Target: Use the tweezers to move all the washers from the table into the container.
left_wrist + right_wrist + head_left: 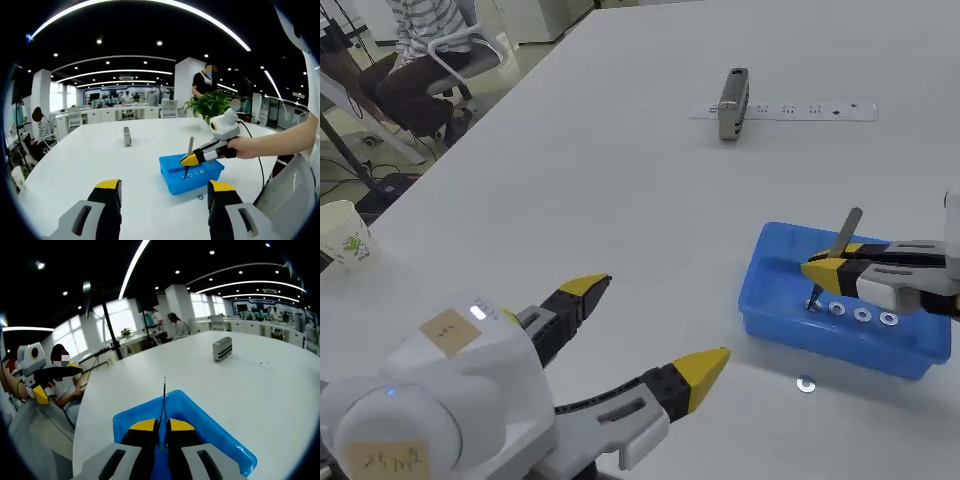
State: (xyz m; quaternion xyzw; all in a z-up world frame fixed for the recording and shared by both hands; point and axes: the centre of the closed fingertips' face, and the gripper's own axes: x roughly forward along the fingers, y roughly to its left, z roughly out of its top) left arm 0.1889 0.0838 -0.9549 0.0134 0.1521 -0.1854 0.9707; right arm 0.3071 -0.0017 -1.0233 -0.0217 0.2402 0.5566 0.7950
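Paper cup [345,238]: it is standing at 9 o'clock in the head view, well apart from the work. It is not getting in the way.

Left gripper [645,325]: it is hanging over the table at 7 o'clock. Its jaws are gaping wide and holding nothing. If it goes swinging toward 3 o'clock, it could be knocking the box or flicking the loose ring away.

Grey block [733,103]: it is lying far off at 12 o'clock, so it is not causing trouble.

Loose washer [806,384]: it is lying flat on the table, just beside the box's front wall, at 6 o'clock from it. It is thin and flat, so I think the tips may be slipping on it and sending it skidding off.

Container [790,325]: this blue box is sitting at 4 o'clock. Three washers [862,315] are lying in a row inside. It looks light, so a push could be sliding it.

Tweezers [845,235]: they are pointing down into the box, near the washer at the 9 o'clock end of the row. I cannot tell if they are pinching one.

Right gripper [820,267]: it is coming in from 3 o'clock, squeezing tight on the tweezers. If it is loosening, they could be twisting or dropping.
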